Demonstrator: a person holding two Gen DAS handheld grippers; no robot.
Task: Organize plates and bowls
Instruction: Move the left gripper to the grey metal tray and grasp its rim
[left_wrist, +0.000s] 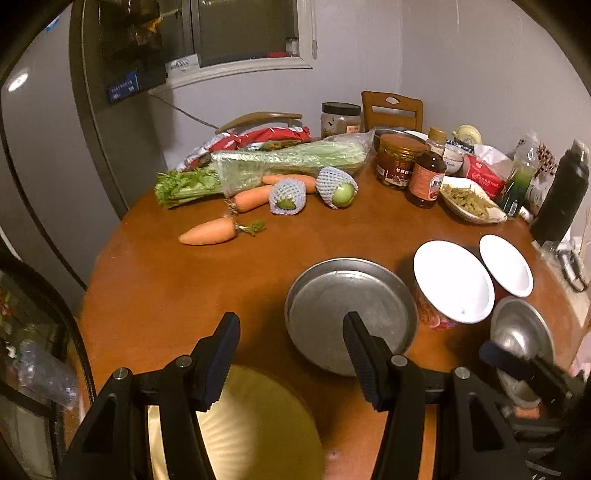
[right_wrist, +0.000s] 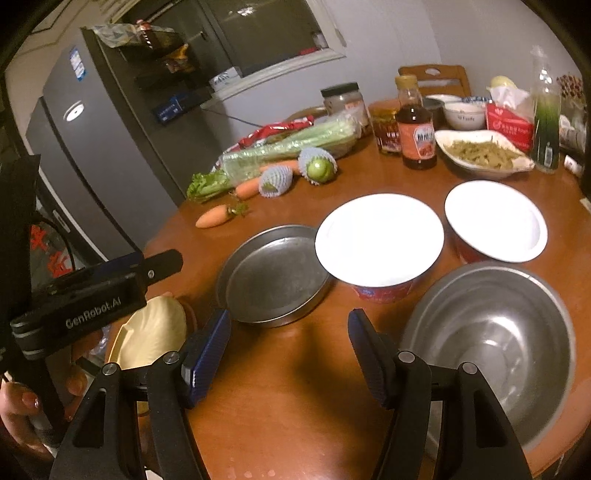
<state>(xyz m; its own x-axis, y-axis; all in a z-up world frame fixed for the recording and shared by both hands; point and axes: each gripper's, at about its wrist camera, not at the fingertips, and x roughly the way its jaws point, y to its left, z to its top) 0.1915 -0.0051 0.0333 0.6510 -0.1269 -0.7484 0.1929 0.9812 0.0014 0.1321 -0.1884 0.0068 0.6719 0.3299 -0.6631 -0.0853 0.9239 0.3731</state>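
A round brown table (left_wrist: 166, 295) carries the dishes. In the left wrist view, my left gripper (left_wrist: 291, 350) is open and empty above the table, with a yellow plate (left_wrist: 258, 424) just under it at the near edge. A flat metal plate (left_wrist: 347, 302) lies just beyond its right finger. My right gripper (right_wrist: 290, 354) is open over bare wood, nothing between its fingers. A large metal bowl (right_wrist: 491, 350) sits right beside its right finger. Beyond stand the metal plate (right_wrist: 273, 273) and two red bowls with white insides (right_wrist: 380, 236) (right_wrist: 495, 221). The yellow plate (right_wrist: 155, 332) lies left.
Carrots (left_wrist: 208, 232), celery (left_wrist: 288, 158), net-wrapped fruit (left_wrist: 338, 188), jars, a sauce bottle (right_wrist: 415, 125) and a white dish of food (right_wrist: 484, 153) crowd the far side. A fridge (right_wrist: 92, 155) stands left. A hand (right_wrist: 22, 410) holds the left gripper's handle.
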